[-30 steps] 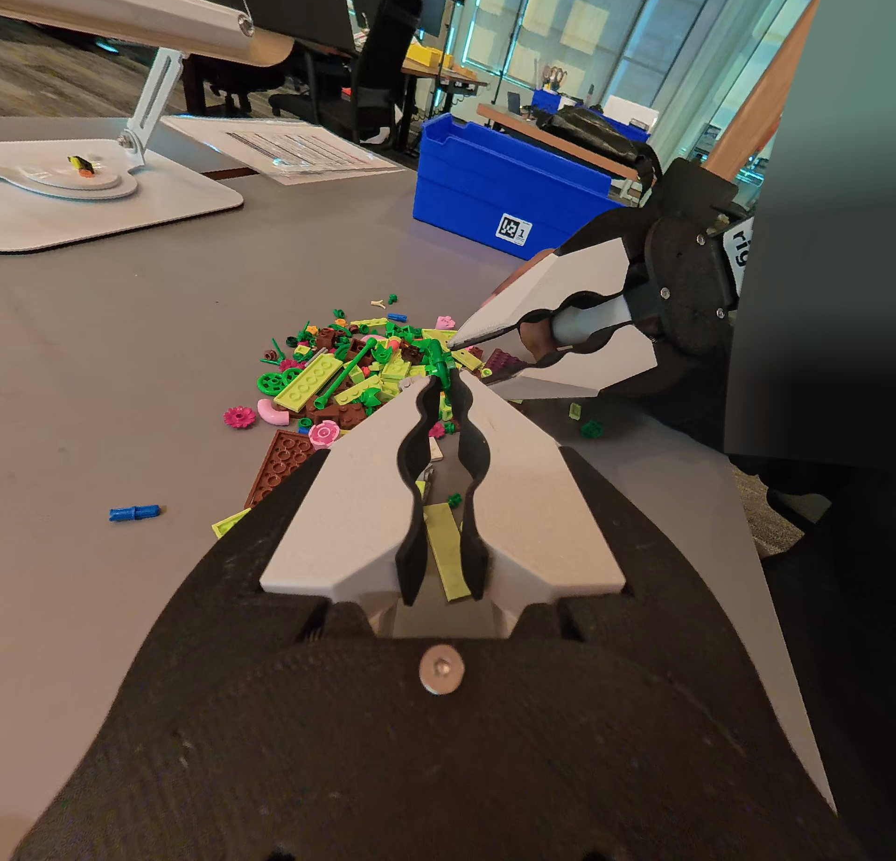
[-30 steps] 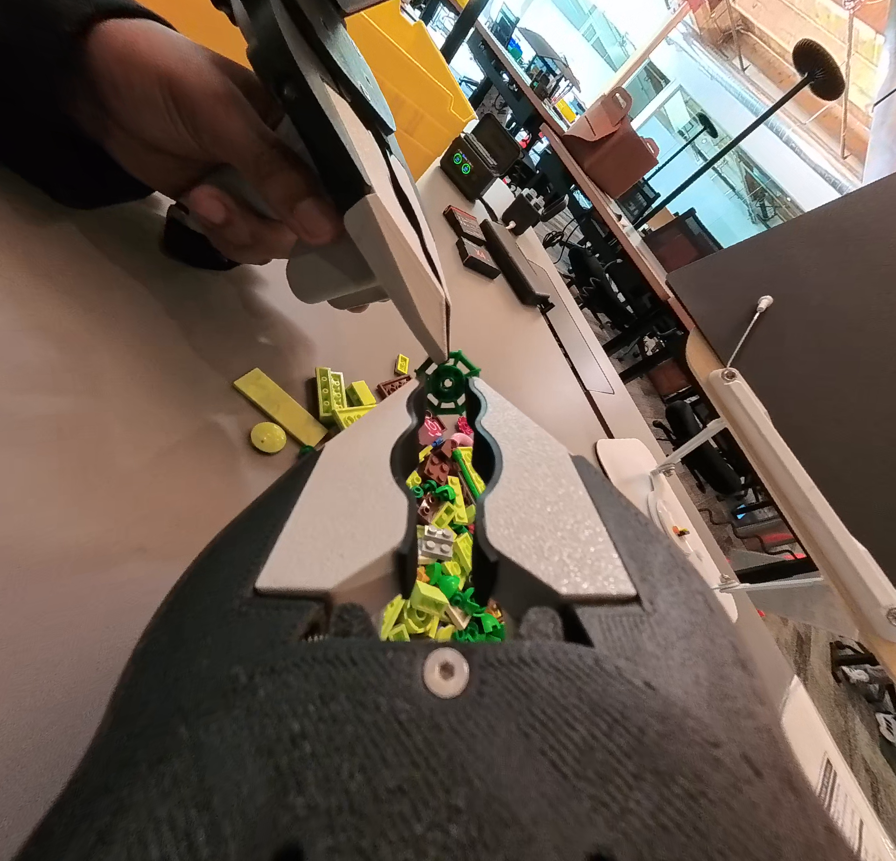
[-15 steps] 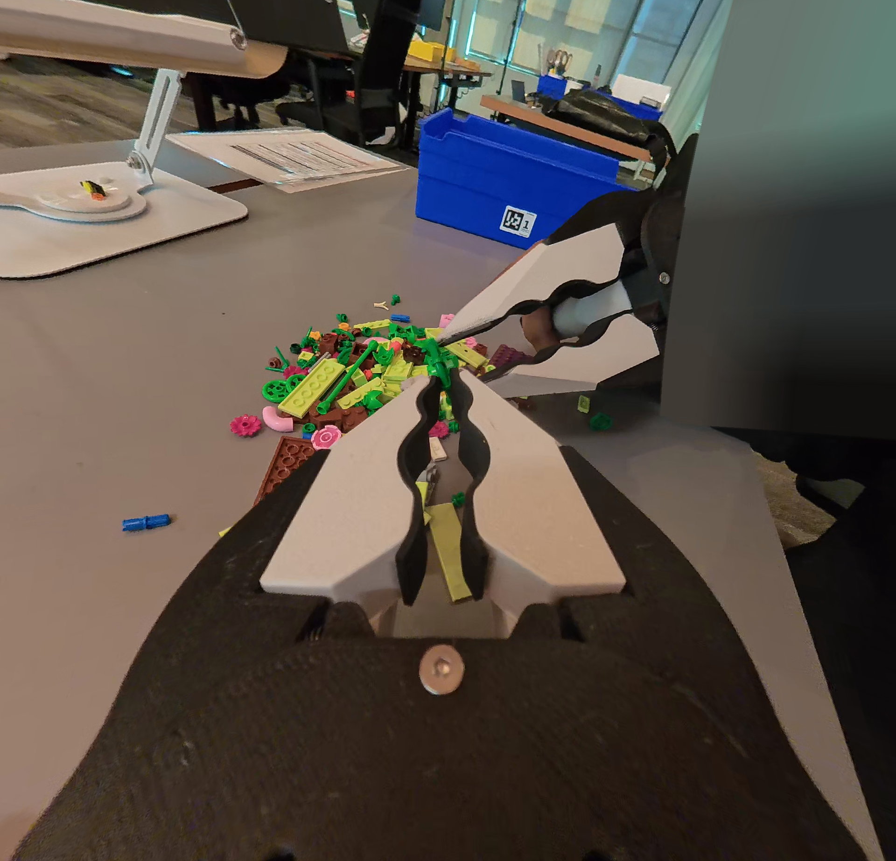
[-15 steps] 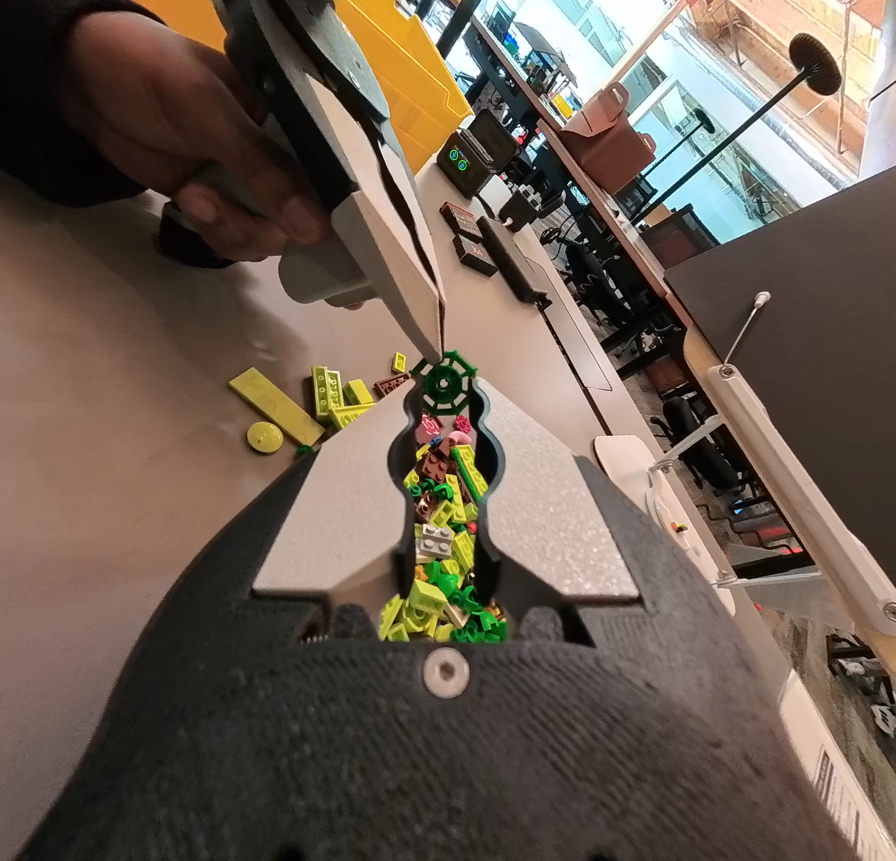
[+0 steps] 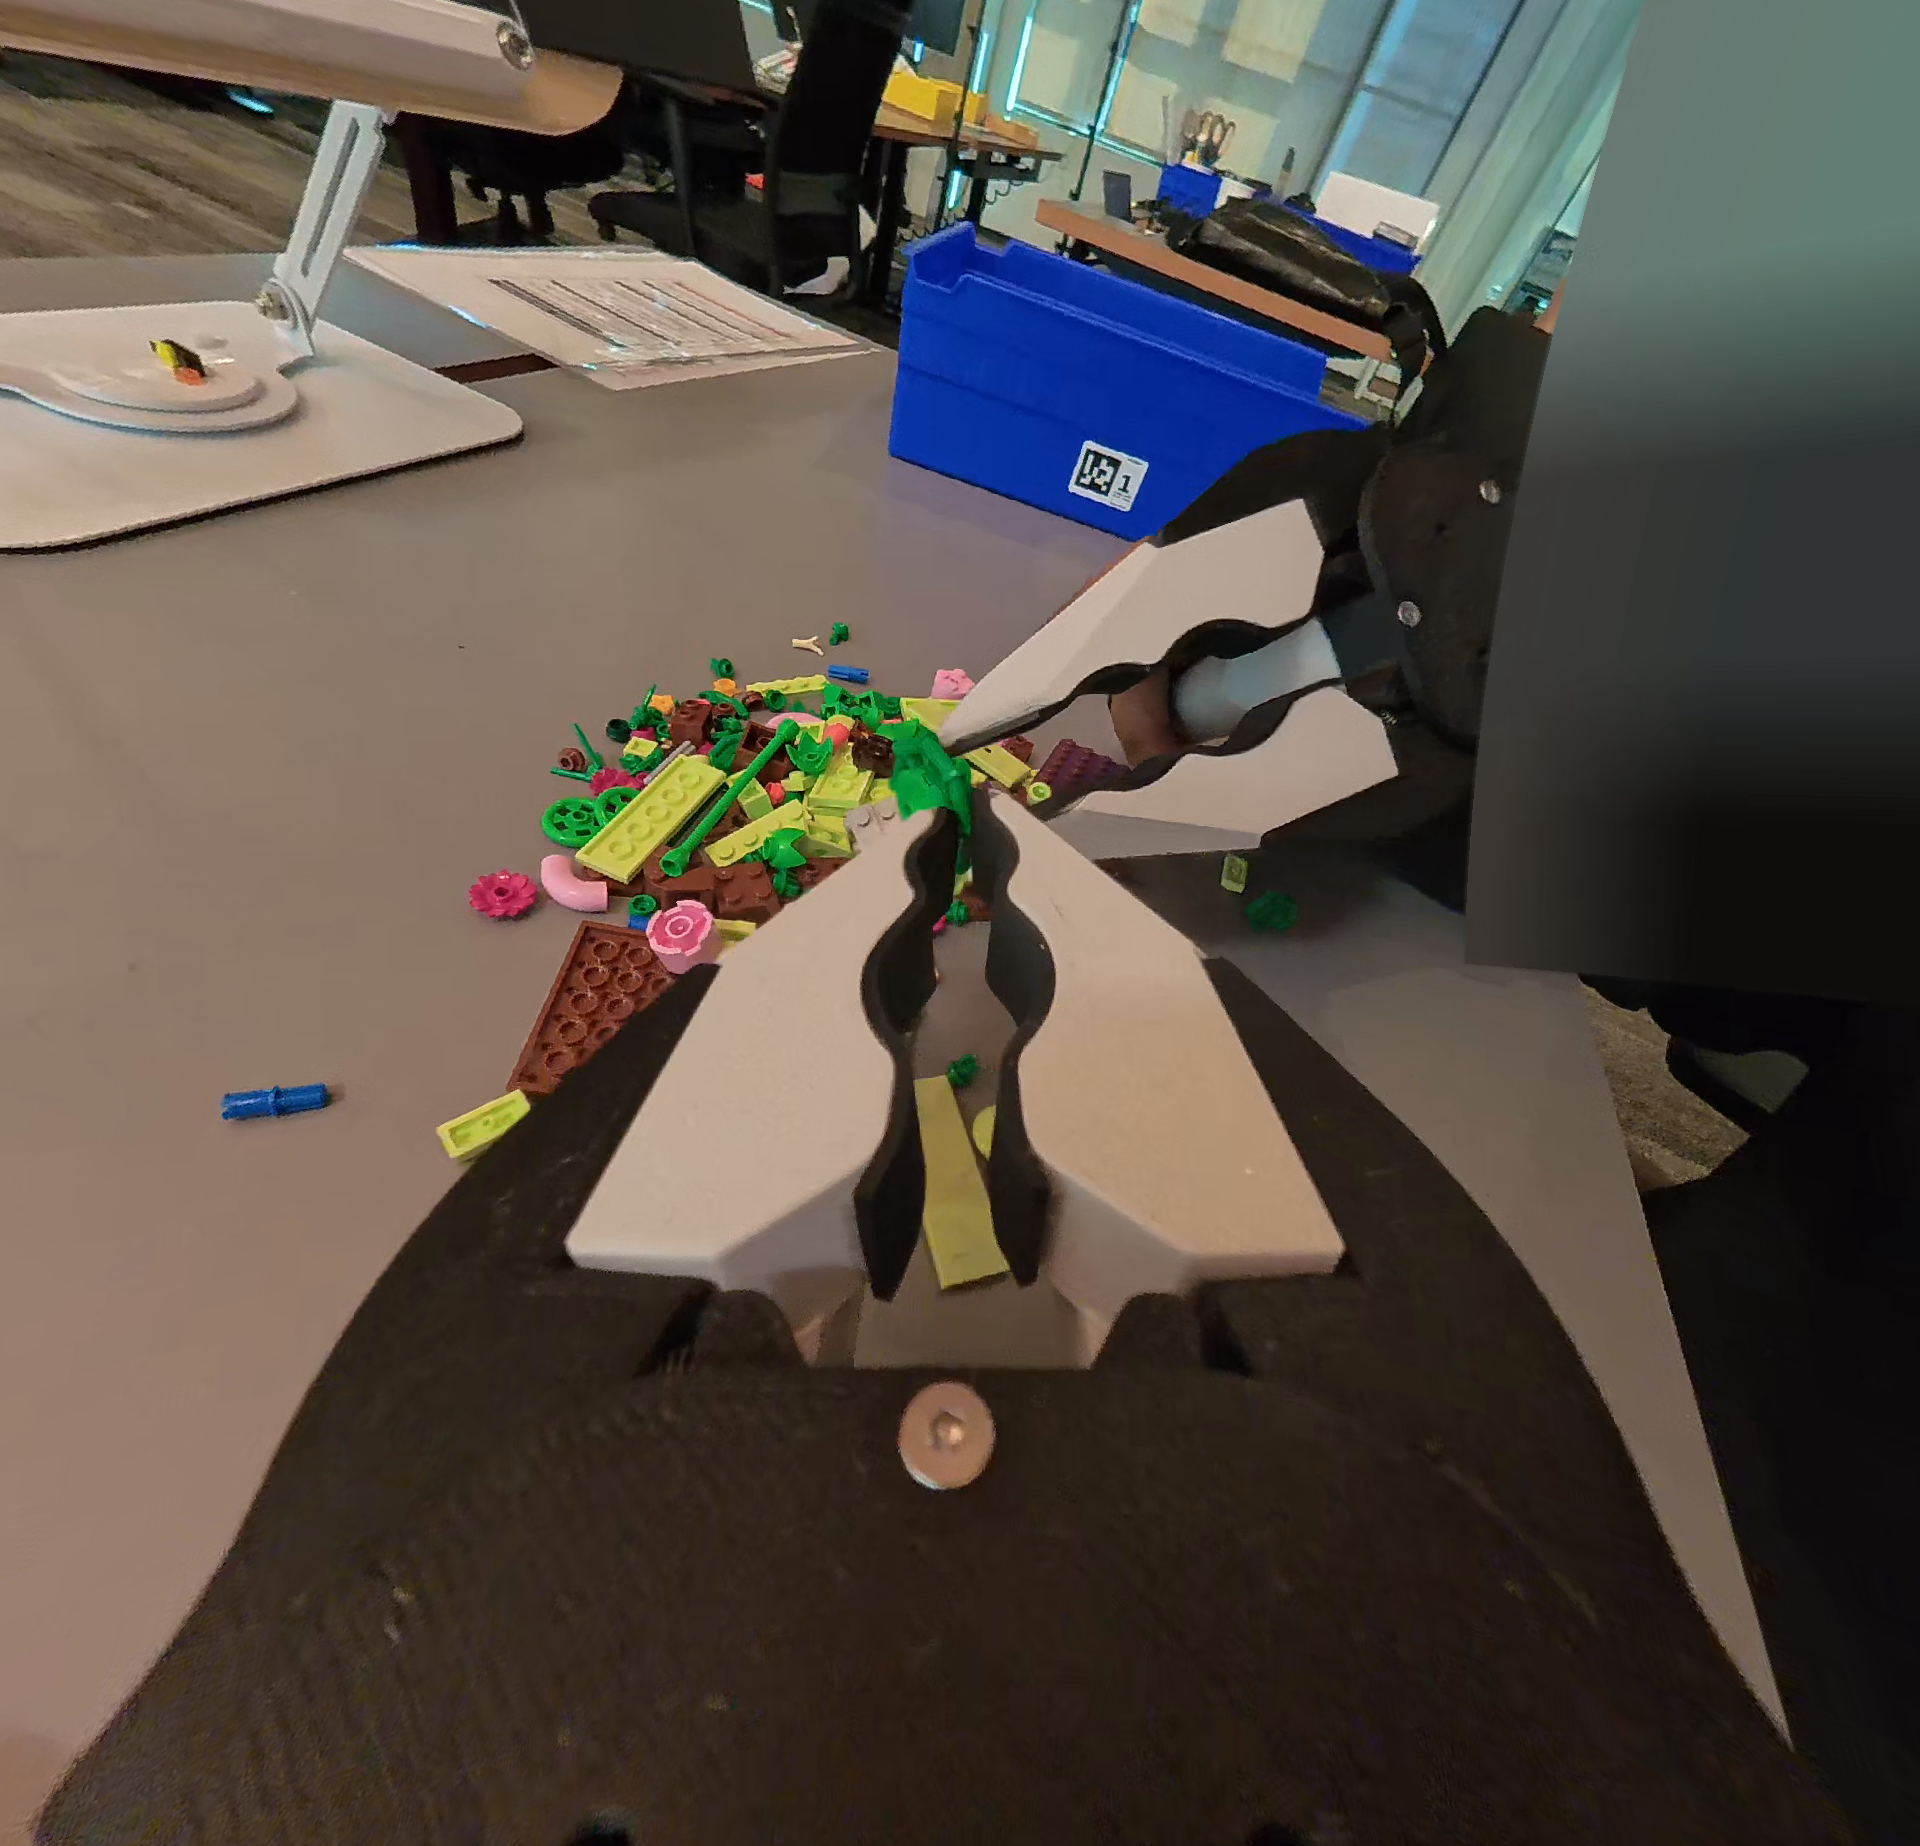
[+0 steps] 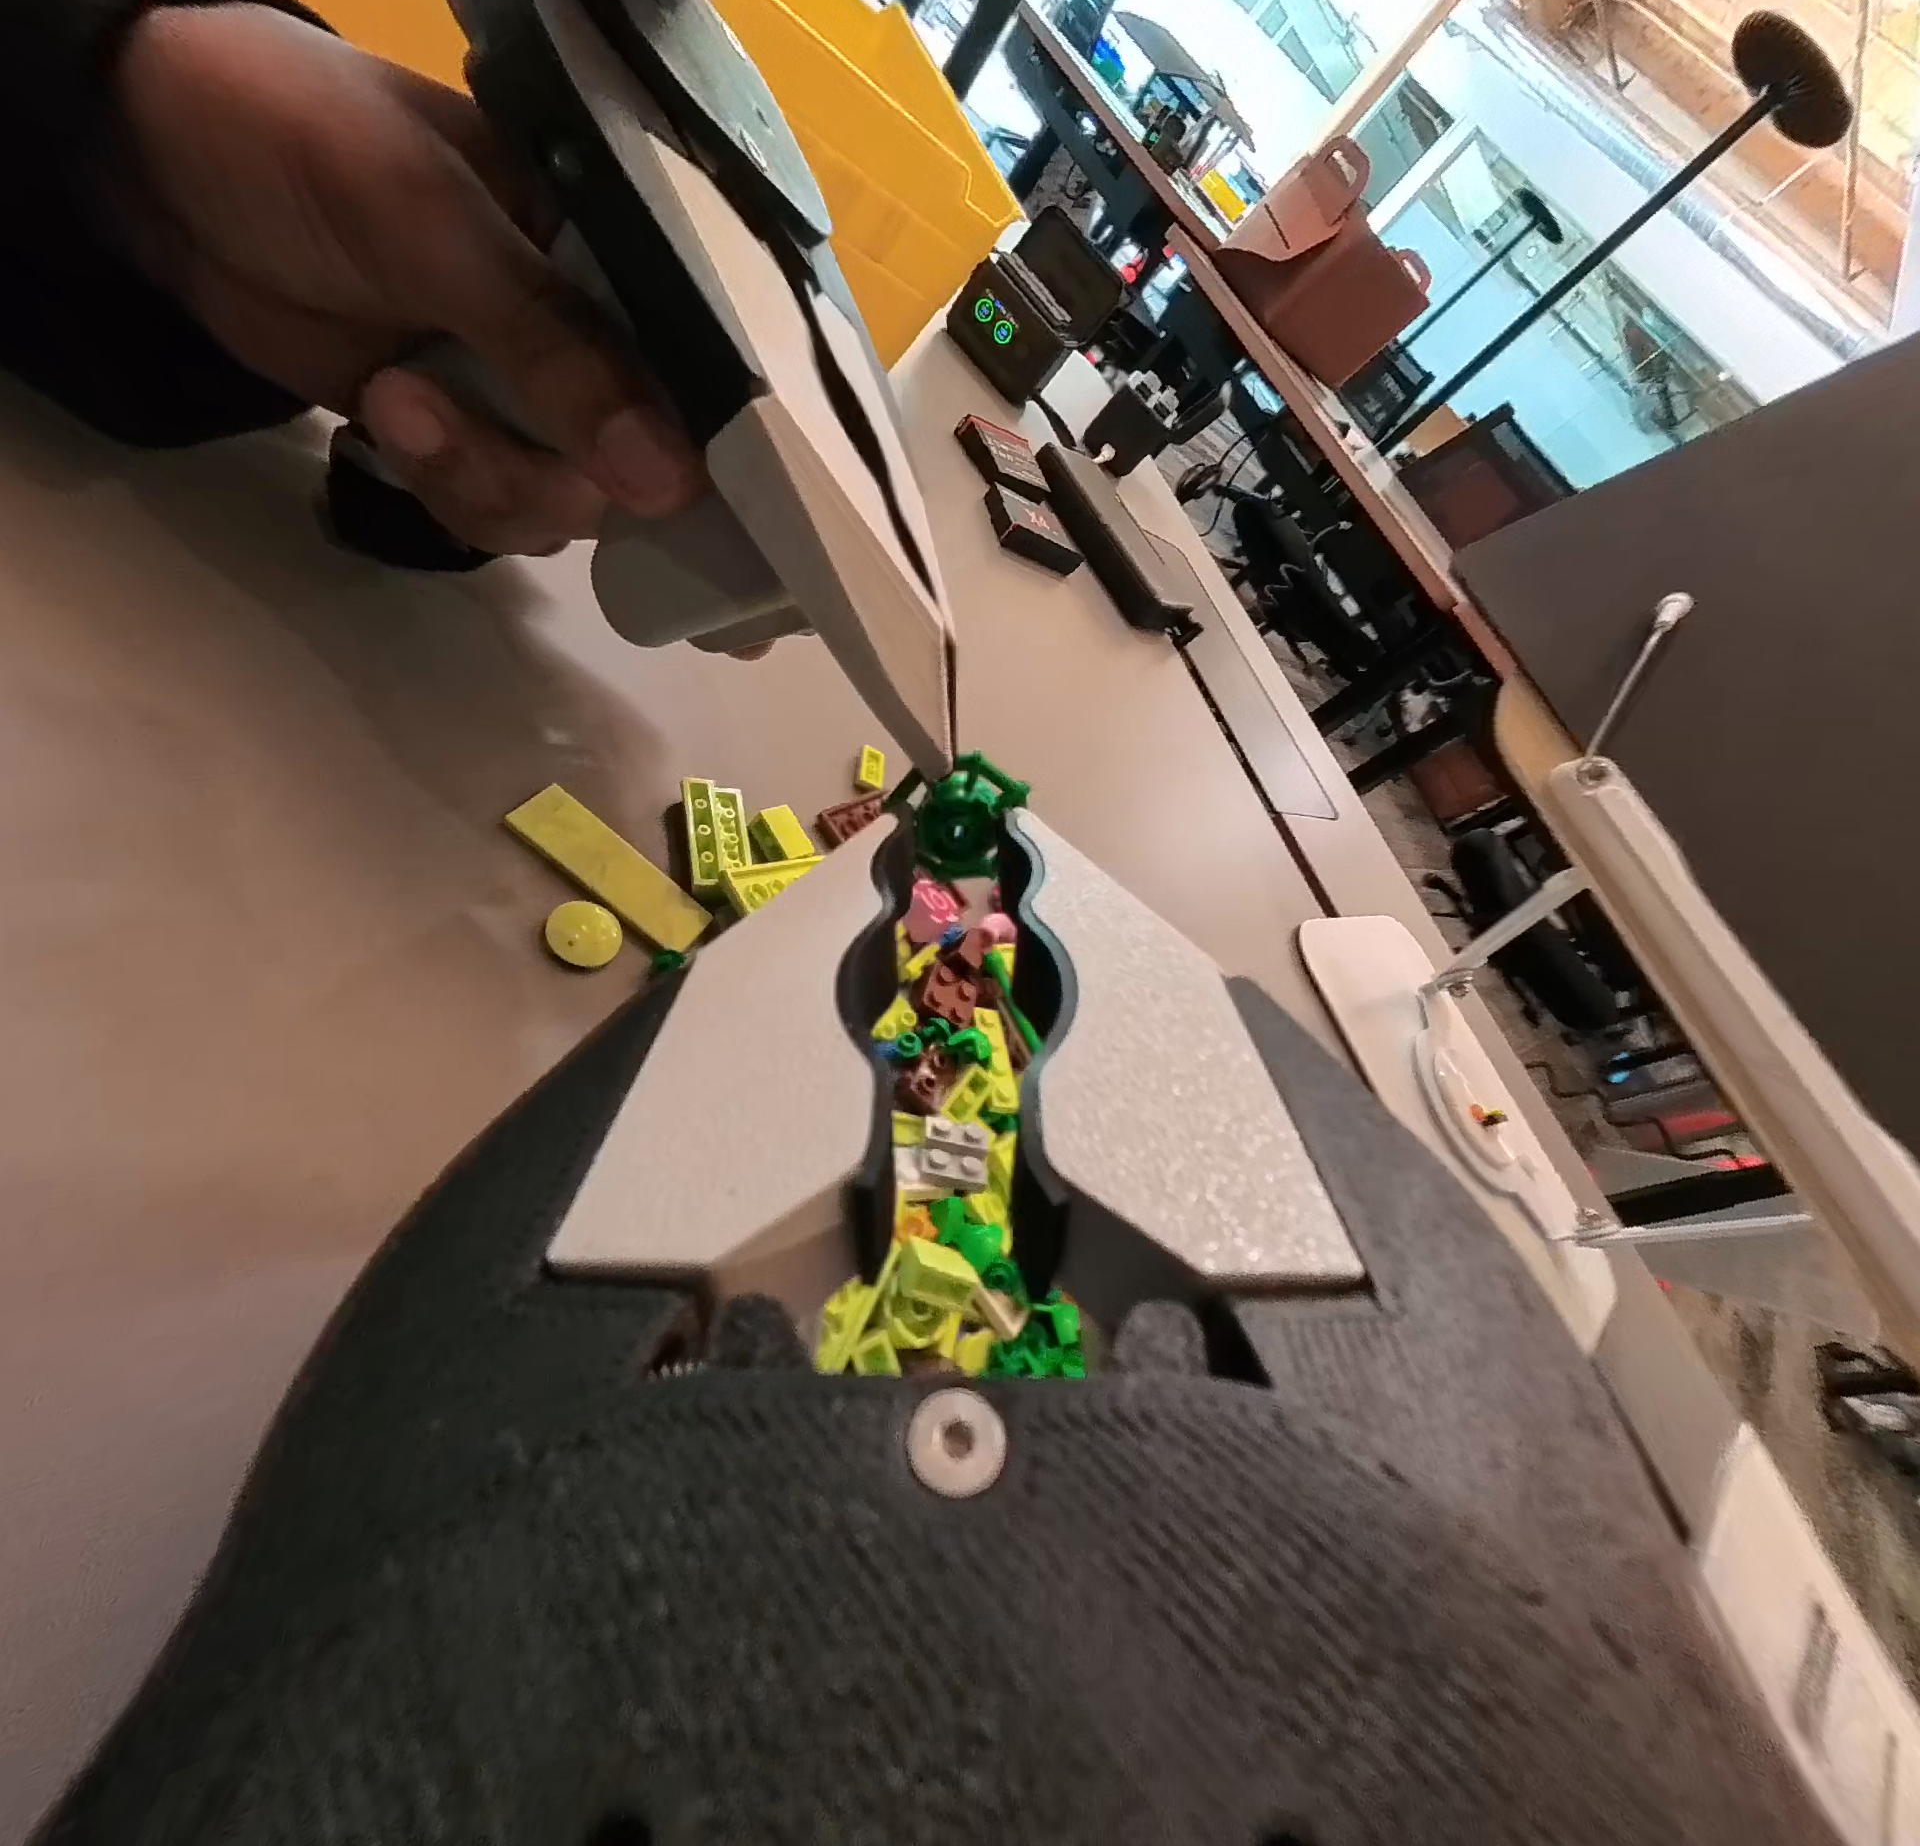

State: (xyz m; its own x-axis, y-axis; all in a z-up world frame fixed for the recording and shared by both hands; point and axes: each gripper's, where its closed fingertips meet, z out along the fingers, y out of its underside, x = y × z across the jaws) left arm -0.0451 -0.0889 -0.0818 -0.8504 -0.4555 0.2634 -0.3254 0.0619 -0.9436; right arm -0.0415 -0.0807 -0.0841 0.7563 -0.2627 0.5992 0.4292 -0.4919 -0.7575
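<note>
My left gripper [image 5: 954, 809] is shut on a bright green leafy piece [image 5: 928, 770] above the grey table [image 5: 260, 757]. My right gripper [image 6: 956, 822] is shut on a dark green round piece [image 6: 954, 832]. The two grippers meet tip to tip, and the two green pieces touch. The right gripper [image 5: 961, 738] comes in from the right in the left wrist view. The left gripper [image 6: 938, 752], held by a hand [image 6: 364, 269], comes down from the upper left in the right wrist view. A pile of small bricks [image 5: 748, 788] lies just below; it also shows between my right fingers [image 6: 951, 1121].
A blue bin [image 5: 1091, 414] stands behind the pile, and a white stand base [image 5: 208, 425] at the far left. A brown plate [image 5: 592, 1007], a blue pin [image 5: 275, 1100] and a lime tile [image 6: 608, 866] lie loose. A yellow bin [image 6: 862, 134] and black devices [image 6: 1018, 321] stand farther off. My two grippers' fingertips are within a few centimetres of each other.
The right gripper has moved in toward the left gripper's tips. The round green piece now presses against the leafy piece and has turned. The pile has not moved.
</note>
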